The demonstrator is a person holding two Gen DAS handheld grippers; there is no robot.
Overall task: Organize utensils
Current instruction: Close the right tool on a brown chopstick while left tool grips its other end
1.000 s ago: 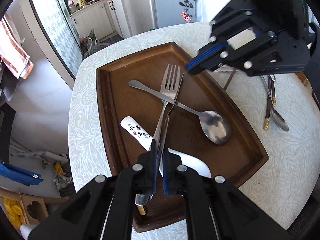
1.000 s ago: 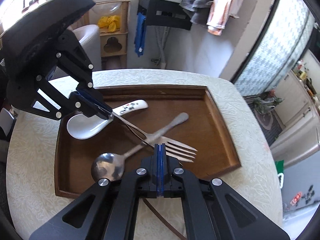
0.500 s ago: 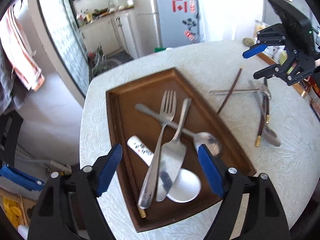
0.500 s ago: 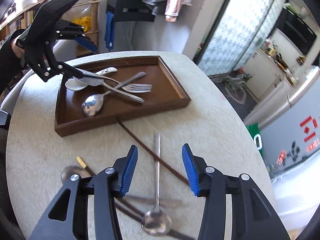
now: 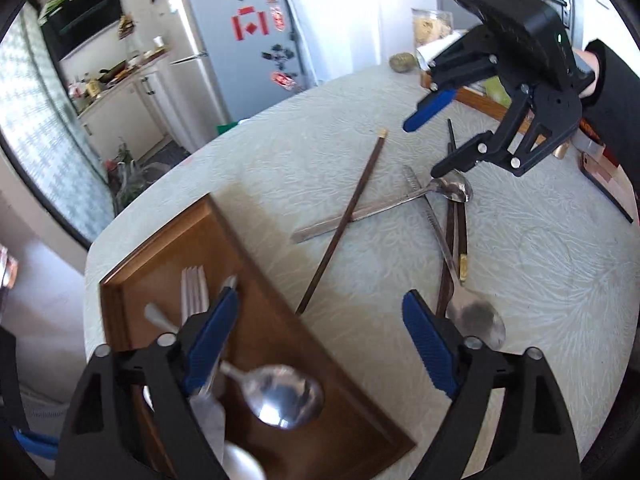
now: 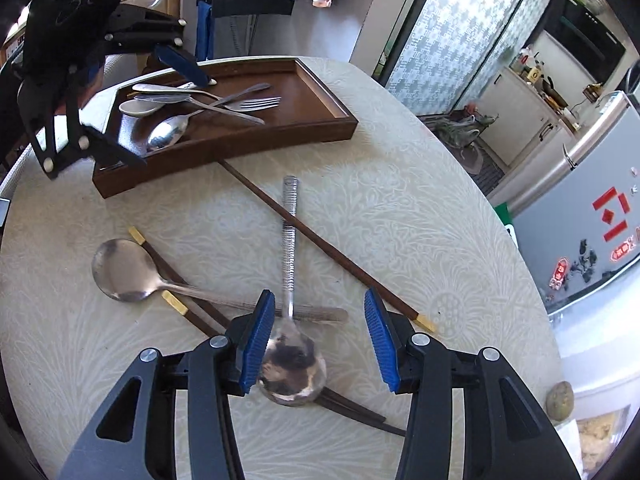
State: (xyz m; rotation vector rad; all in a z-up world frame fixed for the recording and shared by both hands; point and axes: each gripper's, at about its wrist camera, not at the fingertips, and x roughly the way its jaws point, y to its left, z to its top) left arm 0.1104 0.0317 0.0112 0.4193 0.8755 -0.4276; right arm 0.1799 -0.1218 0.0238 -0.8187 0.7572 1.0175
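Observation:
A brown wooden tray (image 5: 280, 320) (image 6: 240, 144) holds a fork (image 6: 256, 103), a metal spoon (image 5: 284, 396), a knife and a white ceramic spoon (image 6: 138, 109). Loose on the tablecloth lie a long brown chopstick (image 6: 320, 240), a ridged-handle spoon (image 6: 290, 240), a second spoon (image 6: 124, 270) and gold-tipped chopsticks (image 6: 176, 280). My left gripper (image 5: 318, 300) hangs over the tray's right edge, its jaws closing with nothing between them. My right gripper (image 6: 319, 296) stands open above the ridged-handle spoon's bowl and grips nothing.
The round table (image 6: 400, 200) has a pale patterned cloth and drops off at its right edge. A small brown lump (image 6: 560, 400) and a wooden box (image 5: 480, 100) sit near the far rim. A dark sleeve (image 5: 616, 92) holds the right gripper.
Both grippers went from shut to open. The left one let go of the knife into the tray and swung right. The right one moved from the tray to over the loose utensils.

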